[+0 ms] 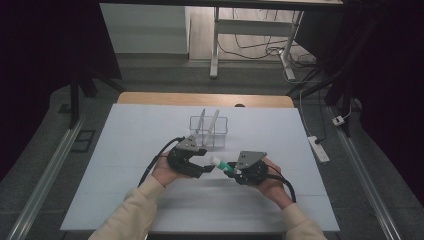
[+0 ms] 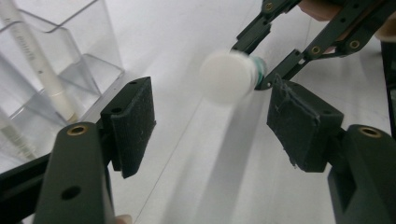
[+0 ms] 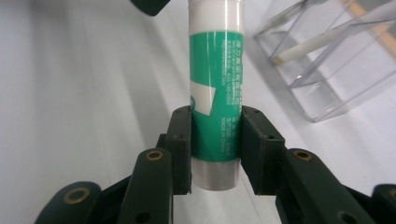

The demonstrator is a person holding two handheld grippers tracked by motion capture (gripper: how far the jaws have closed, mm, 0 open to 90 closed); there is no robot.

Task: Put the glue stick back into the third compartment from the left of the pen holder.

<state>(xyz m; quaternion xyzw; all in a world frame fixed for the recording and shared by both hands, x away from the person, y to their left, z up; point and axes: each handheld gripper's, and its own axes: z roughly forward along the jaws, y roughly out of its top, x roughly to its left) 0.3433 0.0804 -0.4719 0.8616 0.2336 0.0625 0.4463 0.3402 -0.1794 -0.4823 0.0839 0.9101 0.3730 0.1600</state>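
Right tongs (image 3: pixel 215 154): clamped on the lower body of a green-and-white glue stick (image 3: pixel 215 93), one pad on each side of the label. In the right gripper view the stick stands straight up from the jaws, its grey base just below the pads and its white cap end pointing away. In the high view the right tongs (image 1: pixel 234 171) hold the stick clear of the white tabletop (image 1: pixel 125 165), cap end aimed toward the left tongs (image 1: pixel 204 167).

Left tongs (image 2: pixel 212 123): apart, pads bare, nothing pressed between them. The round white cap end of the glue stick (image 2: pixel 229 77) sits just beyond the gap, facing this camera and blurred; it touches neither pad.

Farther out on the tabletop: a clear plastic holder (image 1: pixel 209 131) with compartments, near both grippers but apart from them. White pens (image 1: pixel 212 122) lean inside it. In the left gripper view one white pen (image 2: pixel 39 70) stands tilted in a compartment of the holder (image 2: pixel 98 56).
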